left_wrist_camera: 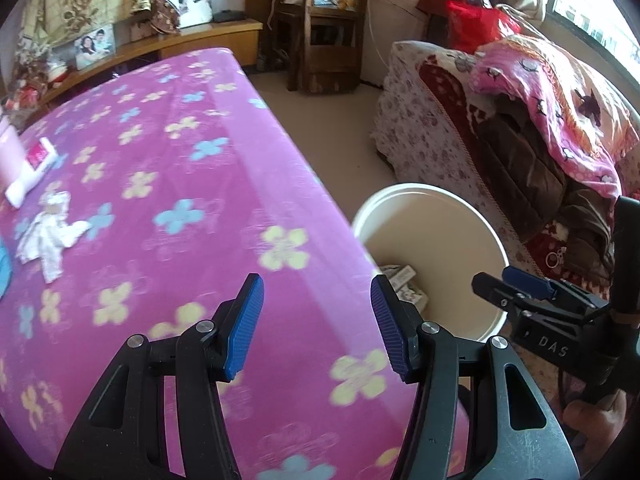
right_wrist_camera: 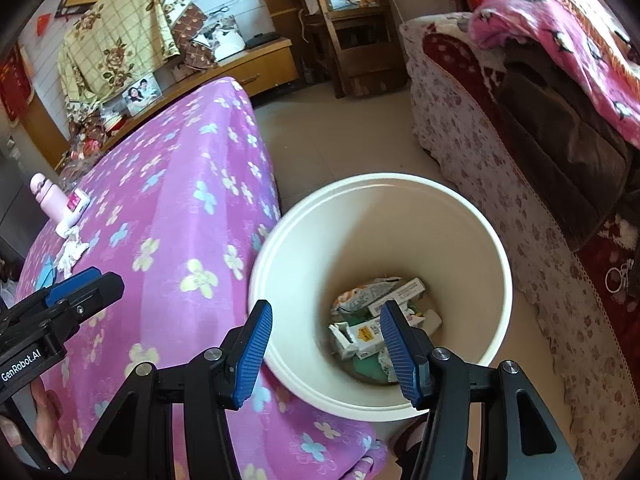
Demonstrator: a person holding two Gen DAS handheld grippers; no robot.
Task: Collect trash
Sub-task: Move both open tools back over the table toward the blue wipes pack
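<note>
Both hand-held grippers, left (left_wrist_camera: pixel 316 328) and right (right_wrist_camera: pixel 326 354), are spread and empty; the crumpled white tissue (left_wrist_camera: pixel 50 236) on the pink flowered tabletop (left_wrist_camera: pixel 180 168) could tear or slip when pinched, missing the white plastic bin (right_wrist_camera: pixel 460 208).

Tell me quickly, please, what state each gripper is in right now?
Left gripper: open, holding nothing.
Right gripper: open, empty, above the bin.

Open bin (right_wrist_camera: pixel 280 248) mouth beside table (right_wrist_camera: pixel 168 200).

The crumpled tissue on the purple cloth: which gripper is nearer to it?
Left. The left gripper hangs over the cloth short of the crumpled tissue; the right gripper hangs over the bin, off the table's edge.
</note>
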